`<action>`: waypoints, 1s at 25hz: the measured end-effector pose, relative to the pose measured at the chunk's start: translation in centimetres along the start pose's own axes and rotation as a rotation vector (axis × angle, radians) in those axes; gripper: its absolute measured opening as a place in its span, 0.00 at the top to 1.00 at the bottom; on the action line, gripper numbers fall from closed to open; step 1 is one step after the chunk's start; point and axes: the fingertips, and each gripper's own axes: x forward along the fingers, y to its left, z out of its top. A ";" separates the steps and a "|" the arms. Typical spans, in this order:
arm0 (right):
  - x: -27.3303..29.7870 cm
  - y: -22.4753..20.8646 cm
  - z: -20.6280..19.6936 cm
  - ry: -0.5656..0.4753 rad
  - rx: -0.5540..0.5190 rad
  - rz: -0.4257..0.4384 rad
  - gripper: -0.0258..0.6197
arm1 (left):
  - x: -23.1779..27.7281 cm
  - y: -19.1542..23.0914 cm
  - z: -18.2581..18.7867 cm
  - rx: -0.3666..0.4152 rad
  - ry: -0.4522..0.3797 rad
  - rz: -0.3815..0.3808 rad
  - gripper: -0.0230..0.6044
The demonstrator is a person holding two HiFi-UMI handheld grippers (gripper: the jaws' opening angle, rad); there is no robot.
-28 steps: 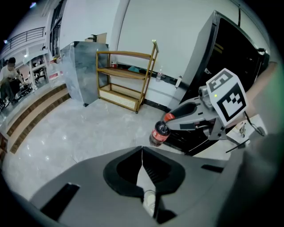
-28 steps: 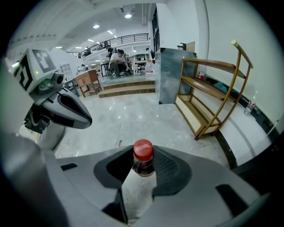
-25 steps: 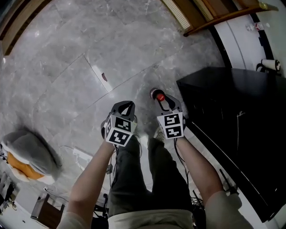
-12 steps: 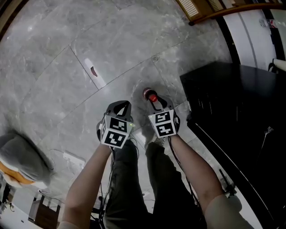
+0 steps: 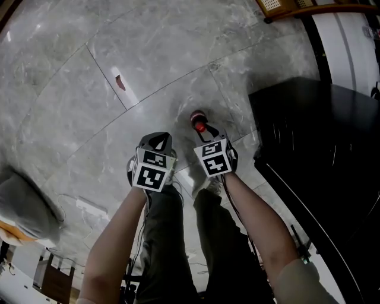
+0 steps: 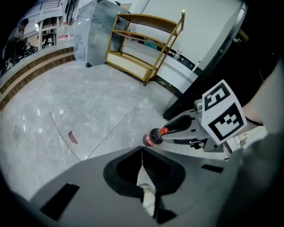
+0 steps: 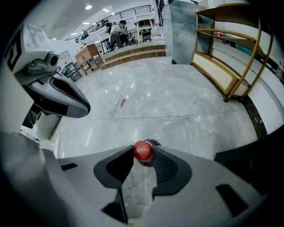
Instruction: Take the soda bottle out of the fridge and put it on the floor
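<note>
Pinching the soda bottle by its neck in our right gripper's fingers over the floor, left gripper's fingers pressed together, we judge only the set-down remains.

- Floor: beneath everything listed.
- Fridge: on the floor, at the right of the head view.
- Rack: beyond the fridge, at the far right.
- Scrap: on the floor, ahead and to the left, well apart from both grippers.
- Left gripper, right gripper: side by side above the floor, ahead of the person's legs.
- Bottle: between the right gripper's jaws, near the fridge's left side.
</note>
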 end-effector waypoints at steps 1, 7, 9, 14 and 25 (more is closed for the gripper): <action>0.5 0.0 -0.3 0.008 0.003 -0.001 0.79 | 0.3 0.2 -0.5 -0.012 0.009 0.000 0.95; 2.0 -0.2 -2.0 0.066 -0.024 -0.011 0.79 | 1.7 0.0 -2.3 -0.062 0.056 -0.018 0.95; 2.3 -0.4 -2.2 0.064 -0.041 -0.031 0.79 | 1.8 0.0 -2.5 -0.047 0.066 -0.021 0.95; 2.2 -1.3 -2.7 0.082 -0.052 -0.056 0.80 | 2.2 -0.5 -2.4 -0.051 0.059 -0.030 0.95; -0.4 -1.0 -0.7 0.076 -0.045 -0.058 0.86 | -0.4 -0.7 -0.8 -0.061 0.055 -0.025 0.95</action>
